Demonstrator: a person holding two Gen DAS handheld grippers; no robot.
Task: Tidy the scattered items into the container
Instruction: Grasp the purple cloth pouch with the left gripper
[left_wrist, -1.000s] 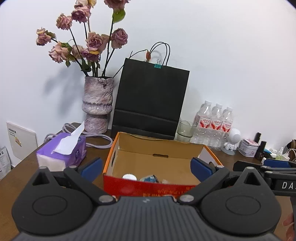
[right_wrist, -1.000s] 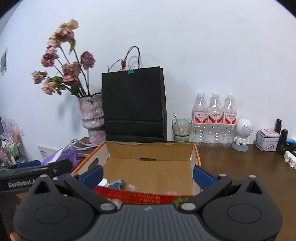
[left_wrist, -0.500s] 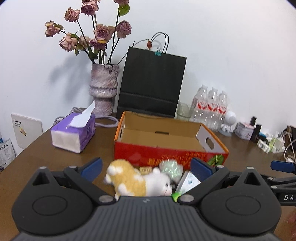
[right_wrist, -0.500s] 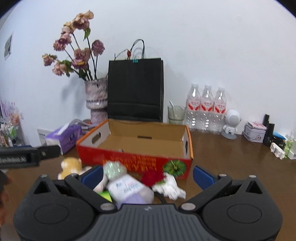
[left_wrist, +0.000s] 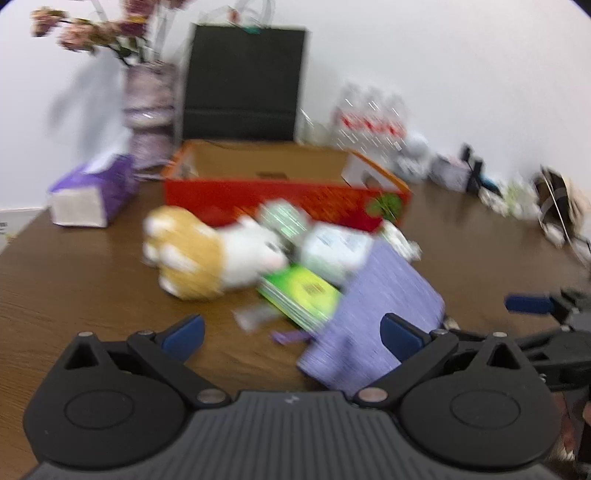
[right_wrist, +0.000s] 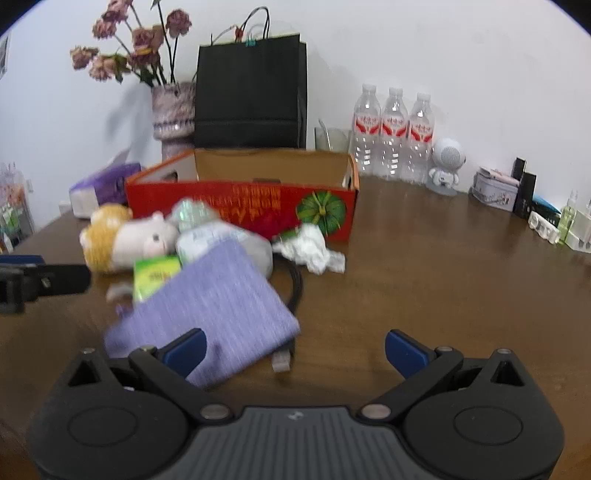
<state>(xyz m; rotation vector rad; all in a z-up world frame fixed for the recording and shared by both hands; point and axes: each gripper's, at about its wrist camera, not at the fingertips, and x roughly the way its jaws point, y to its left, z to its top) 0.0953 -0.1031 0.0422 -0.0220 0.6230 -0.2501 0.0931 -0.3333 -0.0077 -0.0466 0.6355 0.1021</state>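
A red cardboard box (left_wrist: 280, 199) (right_wrist: 240, 206) stands open on the brown table. In front of it lie a plush toy (left_wrist: 207, 251) (right_wrist: 125, 240), a green packet (left_wrist: 303, 291) (right_wrist: 155, 275), a purple cloth pouch (left_wrist: 373, 317) (right_wrist: 218, 310), a white plastic pack (right_wrist: 218, 236), crumpled white paper (right_wrist: 310, 251) and a black cable (right_wrist: 295, 291). My left gripper (left_wrist: 291, 332) is open and empty, just short of the pouch. My right gripper (right_wrist: 295, 347) is open and empty, its left finger over the pouch's near edge. The left wrist view is blurred.
A purple tissue box (left_wrist: 92, 192) sits left of the red box. Behind stand a vase of dried roses (right_wrist: 173, 110), a black paper bag (right_wrist: 251, 92), three water bottles (right_wrist: 393, 136), a glass, a small white figure (right_wrist: 445, 166) and small tins and bottles (right_wrist: 509, 192) at right.
Both grippers have pulled back and tilted down from the box. The scattered items in front of the box have come into view and now lie close before the fingers.
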